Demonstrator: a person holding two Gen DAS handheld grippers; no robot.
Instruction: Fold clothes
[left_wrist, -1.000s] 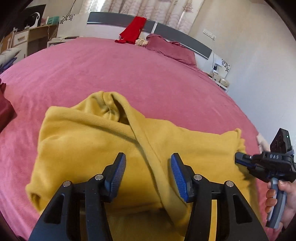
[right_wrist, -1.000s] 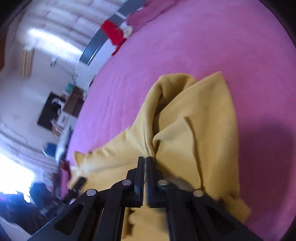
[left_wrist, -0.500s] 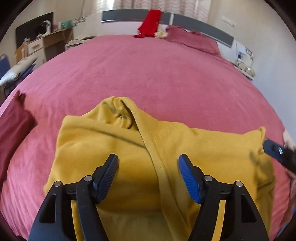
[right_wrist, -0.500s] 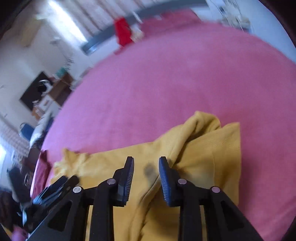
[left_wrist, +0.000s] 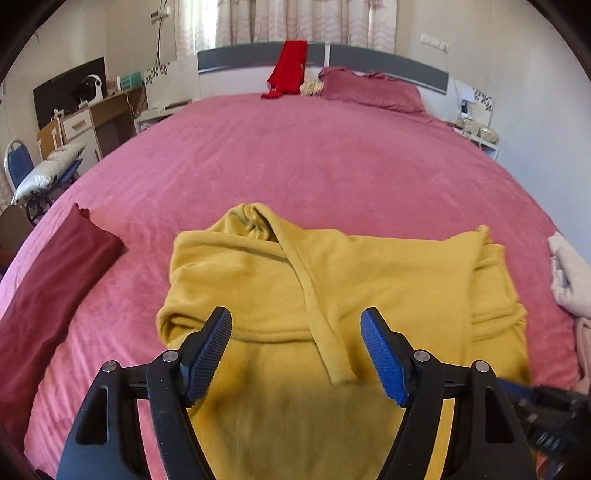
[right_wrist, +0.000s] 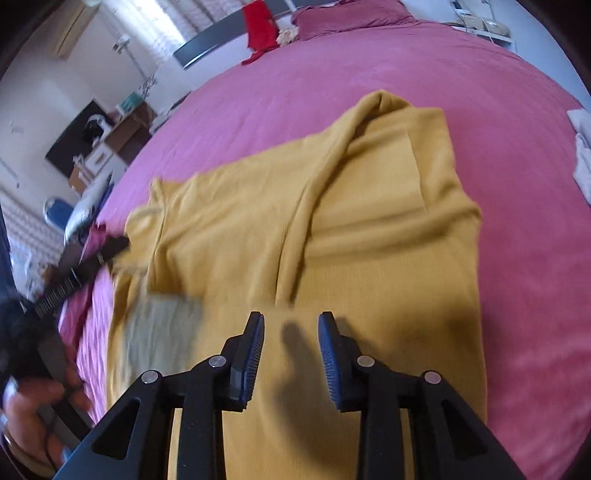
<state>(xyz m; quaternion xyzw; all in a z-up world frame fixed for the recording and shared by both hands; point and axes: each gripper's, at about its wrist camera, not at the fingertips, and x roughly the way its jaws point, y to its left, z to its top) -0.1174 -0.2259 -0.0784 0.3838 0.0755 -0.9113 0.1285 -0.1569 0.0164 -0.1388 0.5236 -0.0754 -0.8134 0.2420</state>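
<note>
Both claws, left and right, hover open and empty over the sweater; bare bed stretches beyond its far edge.

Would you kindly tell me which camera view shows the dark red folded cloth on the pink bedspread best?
The left wrist view: the dark red folded cloth lies sharp and nearly whole, left of the yellow sweater. The right wrist view shows only a blurred sliver behind the left gripper.
</note>
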